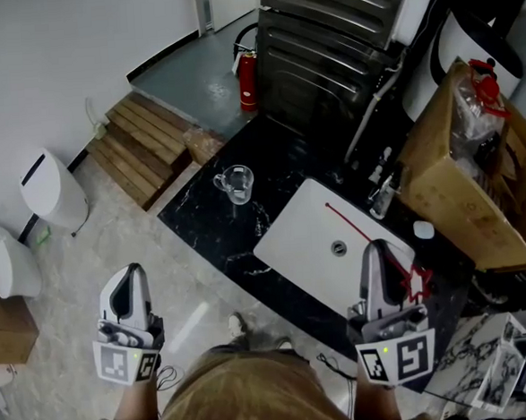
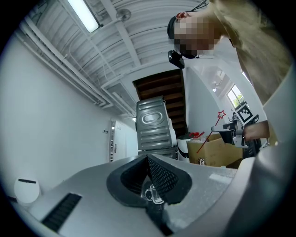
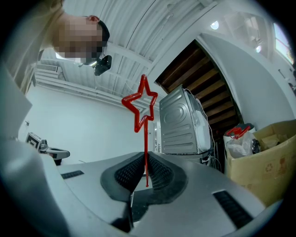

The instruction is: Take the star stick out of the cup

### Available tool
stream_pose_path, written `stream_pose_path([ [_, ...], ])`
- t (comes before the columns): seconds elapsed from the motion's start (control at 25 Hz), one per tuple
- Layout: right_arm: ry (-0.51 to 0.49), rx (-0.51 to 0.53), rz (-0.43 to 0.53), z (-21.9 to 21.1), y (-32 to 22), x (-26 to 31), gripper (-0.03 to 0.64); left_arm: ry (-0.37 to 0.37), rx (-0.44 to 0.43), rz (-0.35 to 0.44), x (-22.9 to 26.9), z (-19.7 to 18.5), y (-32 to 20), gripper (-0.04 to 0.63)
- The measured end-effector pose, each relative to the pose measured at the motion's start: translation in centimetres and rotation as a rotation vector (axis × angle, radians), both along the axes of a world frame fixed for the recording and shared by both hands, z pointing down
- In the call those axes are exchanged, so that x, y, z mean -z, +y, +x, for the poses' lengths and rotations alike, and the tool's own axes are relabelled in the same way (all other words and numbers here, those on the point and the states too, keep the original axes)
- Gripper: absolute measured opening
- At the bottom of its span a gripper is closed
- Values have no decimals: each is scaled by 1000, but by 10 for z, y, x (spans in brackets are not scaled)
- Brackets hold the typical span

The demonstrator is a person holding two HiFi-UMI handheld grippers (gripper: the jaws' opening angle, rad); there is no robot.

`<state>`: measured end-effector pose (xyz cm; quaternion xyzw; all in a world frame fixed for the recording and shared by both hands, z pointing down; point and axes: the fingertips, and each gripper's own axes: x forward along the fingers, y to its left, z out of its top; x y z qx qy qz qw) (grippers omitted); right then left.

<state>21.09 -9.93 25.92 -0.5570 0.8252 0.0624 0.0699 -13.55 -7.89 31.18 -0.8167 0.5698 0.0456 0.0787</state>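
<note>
The red star stick (image 1: pixel 373 242) is out of the cup and slants above the white sink (image 1: pixel 304 220), its star toward the right. My right gripper (image 1: pixel 374 247) is shut on it. In the right gripper view the star stick (image 3: pixel 140 104) rises from between the pads (image 3: pixel 159 176), star uppermost. The clear glass cup (image 1: pixel 236 183) stands empty on the black counter (image 1: pixel 205 213), far ahead of both grippers. My left gripper (image 1: pixel 133 271) hangs over the floor at the left, its jaws together and holding nothing. The left gripper view catches the star stick (image 2: pixel 220 115) at the right.
A cardboard box (image 1: pixel 462 173) with a bagged red item sits right of the sink, beside the faucet (image 1: pixel 383 187). A metal appliance (image 1: pixel 332 38) and a red fire extinguisher (image 1: pixel 247 78) stand behind the counter. A wooden pallet (image 1: pixel 146 145) and a white bin (image 1: pixel 53 188) are on the floor at left.
</note>
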Motion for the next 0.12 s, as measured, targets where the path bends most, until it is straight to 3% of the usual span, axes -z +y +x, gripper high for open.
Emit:
stream_pose_path([
  [0.12, -1, 2, -7, -1, 2, -4, 14, 1, -2, -1, -2, 1, 3, 2],
])
